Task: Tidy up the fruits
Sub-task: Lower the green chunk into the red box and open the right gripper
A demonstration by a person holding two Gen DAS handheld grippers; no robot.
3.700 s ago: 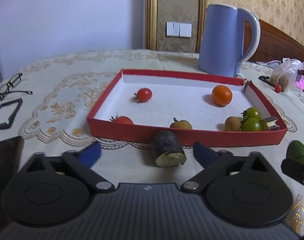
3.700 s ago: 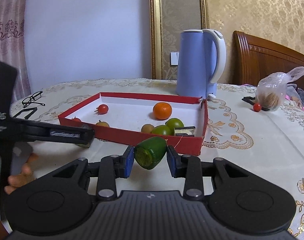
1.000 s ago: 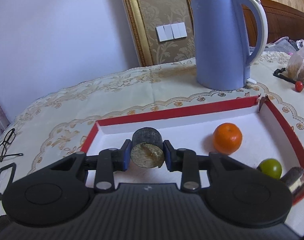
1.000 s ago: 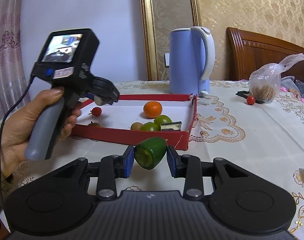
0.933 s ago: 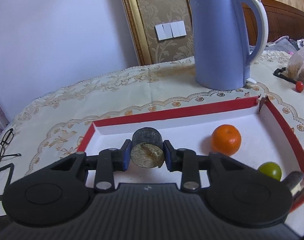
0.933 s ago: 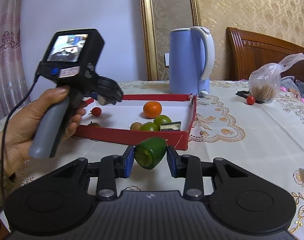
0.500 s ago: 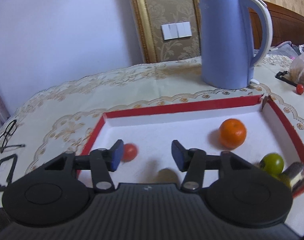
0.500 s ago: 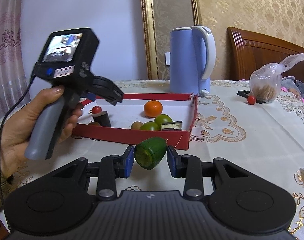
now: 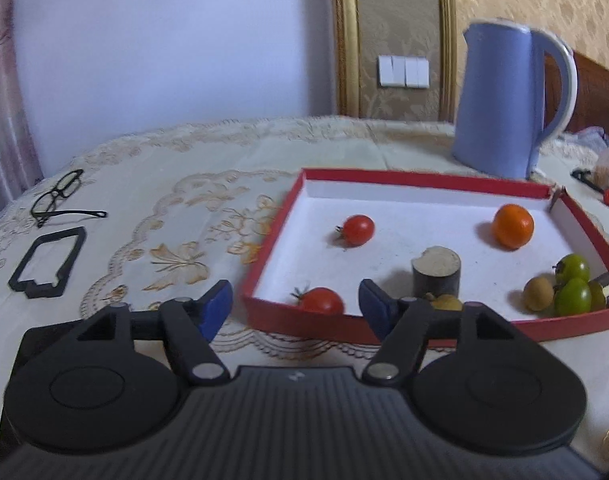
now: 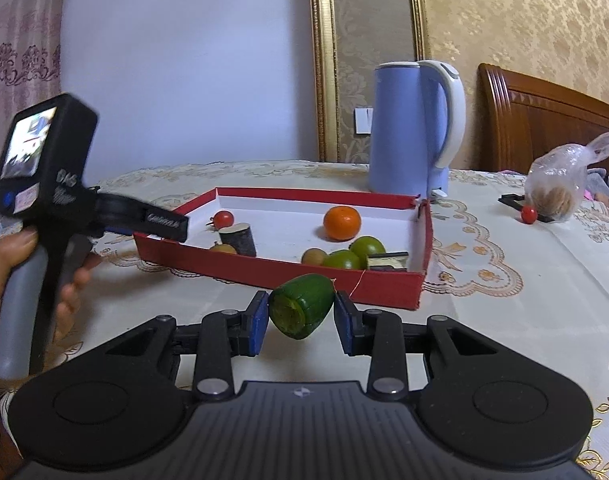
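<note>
A red tray (image 9: 424, 179) with a white floor holds two red tomatoes (image 9: 357, 230), an orange (image 9: 512, 226), green fruits (image 9: 572, 298) and a dark cut cylinder piece (image 9: 436, 270) standing upright. My left gripper (image 9: 295, 308) hovers just outside the tray's near-left corner. Its jaws are opening and nothing is between the blue pads. In the right wrist view the left gripper (image 10: 160, 226) sits in a person's hand (image 10: 8, 280) at the tray's left edge. My right gripper (image 10: 300, 316) is shut on a green fruit piece (image 10: 300, 306), in front of the tray (image 10: 288, 272).
A blue kettle (image 9: 508, 100) stands behind the tray. Glasses (image 9: 60, 196) and a black frame (image 9: 44, 260) lie on the cloth at left. At the right are a plastic bag (image 10: 560, 184) and a small red tomato (image 10: 528, 214).
The left gripper let go of the dark cylinder piece, which now stands in the tray, then opened wider and drew back out over the tray's near-left corner. The right gripper keeps its hold.
</note>
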